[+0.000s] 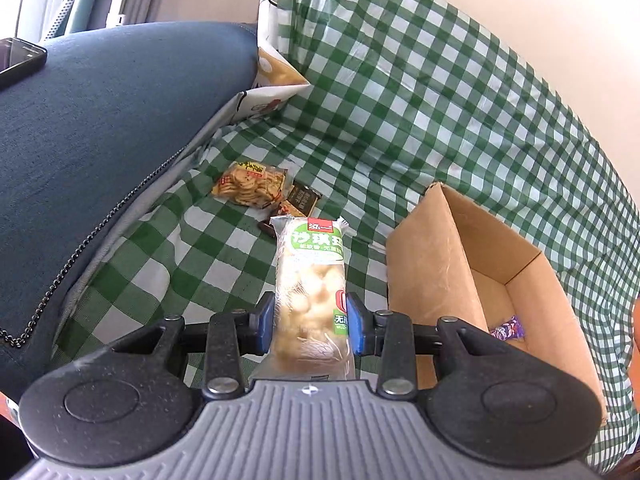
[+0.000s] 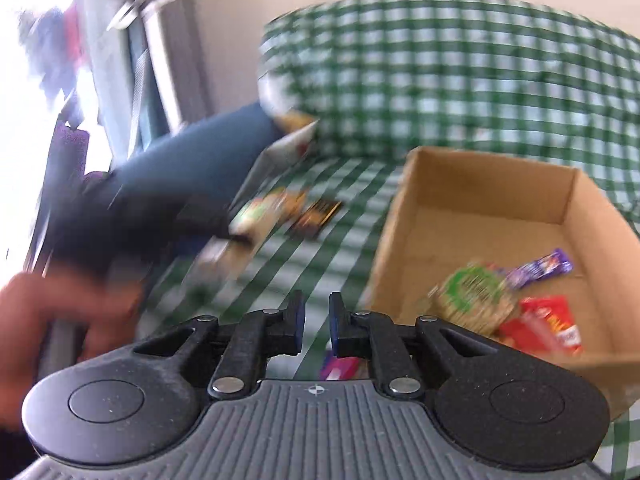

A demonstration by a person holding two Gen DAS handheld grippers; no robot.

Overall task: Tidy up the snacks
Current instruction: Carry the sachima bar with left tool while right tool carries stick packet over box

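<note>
My left gripper [image 1: 310, 322] is shut on a long clear snack pack with a green label [image 1: 310, 276], held above the green checked cloth [image 1: 400, 92], left of the open cardboard box [image 1: 430, 264]. A cracker bag [image 1: 250, 182] and dark chocolate packets [image 1: 300, 200] lie on the cloth beyond it. My right gripper [image 2: 316, 322] is empty, its jaws a small gap apart, just left of the box [image 2: 400, 240]. The box holds a green round pack [image 2: 474, 292], a purple bar [image 2: 540, 268] and red packets [image 2: 548, 324]. The right wrist view is blurred.
A blue cushion [image 1: 100, 152] with a phone [image 1: 20, 58] on it fills the left. A white printed bag [image 1: 272, 76] stands at the back. A pink packet [image 2: 338, 366] lies under my right gripper. The hand with the left gripper [image 2: 60, 320] shows at the left.
</note>
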